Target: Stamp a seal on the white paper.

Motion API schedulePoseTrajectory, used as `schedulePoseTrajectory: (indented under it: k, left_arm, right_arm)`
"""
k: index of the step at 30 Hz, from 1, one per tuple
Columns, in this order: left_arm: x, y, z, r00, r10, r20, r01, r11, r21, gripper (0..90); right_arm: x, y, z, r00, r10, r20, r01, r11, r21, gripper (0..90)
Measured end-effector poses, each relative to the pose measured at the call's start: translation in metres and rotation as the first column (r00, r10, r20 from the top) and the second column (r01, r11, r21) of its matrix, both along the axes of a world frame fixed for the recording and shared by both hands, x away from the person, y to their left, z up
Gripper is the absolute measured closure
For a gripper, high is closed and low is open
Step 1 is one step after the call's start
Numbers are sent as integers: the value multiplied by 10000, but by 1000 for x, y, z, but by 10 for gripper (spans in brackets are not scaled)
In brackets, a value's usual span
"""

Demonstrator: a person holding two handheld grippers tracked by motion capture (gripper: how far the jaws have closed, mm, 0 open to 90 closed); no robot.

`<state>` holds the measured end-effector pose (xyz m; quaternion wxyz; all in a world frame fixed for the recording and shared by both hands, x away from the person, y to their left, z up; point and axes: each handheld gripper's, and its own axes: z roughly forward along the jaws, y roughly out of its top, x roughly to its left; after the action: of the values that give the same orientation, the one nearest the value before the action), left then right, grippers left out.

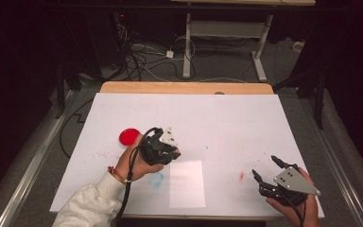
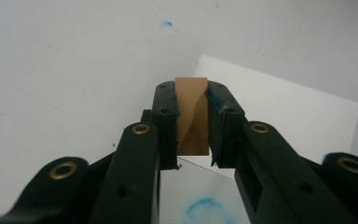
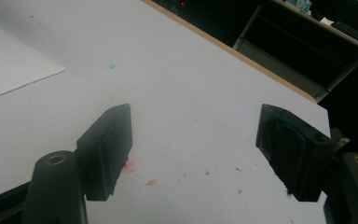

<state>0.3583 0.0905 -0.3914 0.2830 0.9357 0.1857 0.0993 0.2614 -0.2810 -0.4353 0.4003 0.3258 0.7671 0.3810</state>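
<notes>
White paper-covered table (image 1: pixel 246 118), stained with red and blue specks, dark room behind with cables on the floor. My left gripper (image 2: pixel 192 116) is clamped on a small wooden block (image 2: pixel 192 114), pads pressing its two side faces, block's long axis running along the jaws and its end poking out just past the tips. From the high view the left gripper (image 1: pixel 172 153) sits over the top left corner of the white paper sheet (image 1: pixel 187 184); the left gripper view confirms it, with the sheet's (image 2: pixel 279 112) corner right beyond the block. So the sheet lies ahead of and below the jaws, its long side running away from me, near edge close to the table front. Blue ring smudge (image 2: pixel 205 207) is just beside the sheet, under my jaws. Red disc (image 1: pixel 129 136) sits behind my left hand, apart from the gripper. Right gripper (image 1: pixel 264 170) hangs idle well off to the right, jaws wide apart, nothing between them, red specks (image 3: pixel 137 170) below. Left is clearly the nearer one. My guess: next is block down onto the sheet.
</notes>
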Motion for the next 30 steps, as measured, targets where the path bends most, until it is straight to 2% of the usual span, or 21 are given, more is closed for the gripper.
schedulePoseTrajectory:
  k: [6, 15, 17, 19, 26, 30]
  left_arm:
    - [-6, -9, -9, 9992, -382, -106, 384, 9991, 204, 739]
    - [-17, -15, -19, 9961, -834, -292, 839, 9963, 158, 738]
    - [-19, -16, -22, 9944, -951, -452, 953, 9954, 33, 738]
    - [-22, -18, -26, 9934, -1044, -466, 1052, 9943, 158, 738]
    - [-27, -23, -30, 9893, -1311, -641, 1321, 9912, 119, 739]
    - [-29, -28, -35, 9855, -1505, -779, 1531, 9878, 276, 738]
  right_arm:
    - [1, 0, -1, 10000, 28, -87, -29, 9999, -107, 274]
    - [1, 1, -2, 9999, 19, -132, -22, 9998, -222, 274]
    - [1, 1, -2, 9999, 16, -147, -19, 9998, -221, 274]
    - [1, 1, -2, 9999, 20, -158, -24, 9997, -255, 274]
    - [2, 2, -4, 9997, 11, -238, -20, 9994, -358, 274]
    - [2, 2, -4, 9997, 39, -246, -49, 9993, -378, 274]
